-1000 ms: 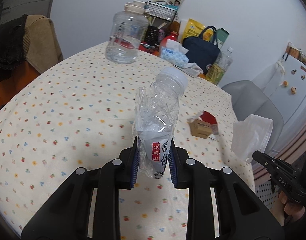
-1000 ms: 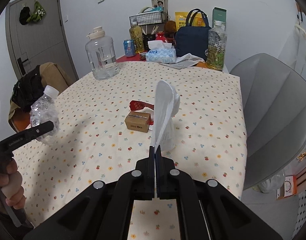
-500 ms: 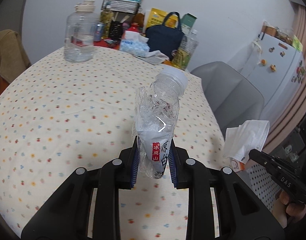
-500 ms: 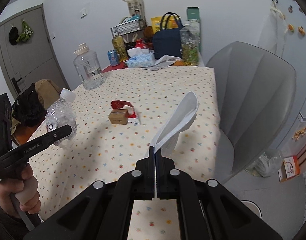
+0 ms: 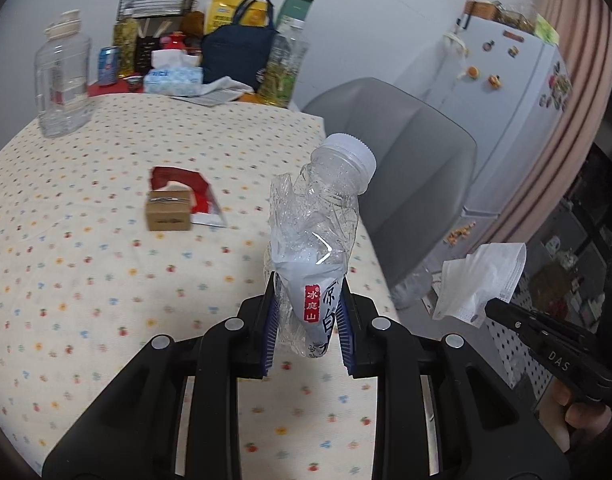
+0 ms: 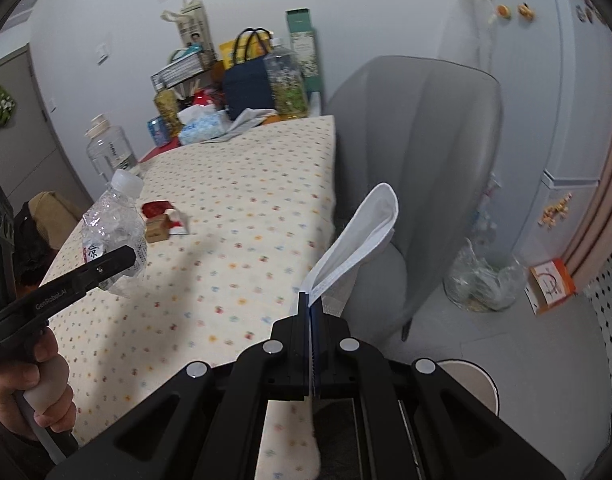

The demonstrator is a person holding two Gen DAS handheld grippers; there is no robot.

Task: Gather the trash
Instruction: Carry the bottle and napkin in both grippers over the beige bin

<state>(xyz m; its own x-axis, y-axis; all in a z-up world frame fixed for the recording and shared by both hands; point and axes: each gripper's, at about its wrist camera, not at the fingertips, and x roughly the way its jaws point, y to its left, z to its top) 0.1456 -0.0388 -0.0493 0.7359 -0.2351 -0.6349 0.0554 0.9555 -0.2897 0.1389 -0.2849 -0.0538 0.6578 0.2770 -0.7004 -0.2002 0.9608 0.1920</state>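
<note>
The left gripper (image 5: 306, 328) clamps a crushed clear plastic water bottle with a white cap (image 5: 318, 236) by its labelled lower part, held upright over the edge of a table draped in a cream cloth dotted with small fruit prints (image 5: 85, 272). Beside it, the right gripper (image 6: 310, 312) is clenched on a white pleated face mask (image 6: 362, 232), held past the table's edge in front of a grey chair (image 6: 430, 152). A small brown cardboard box (image 5: 167, 214) and a red wrapper (image 5: 185, 184) lie on the cloth.
</note>
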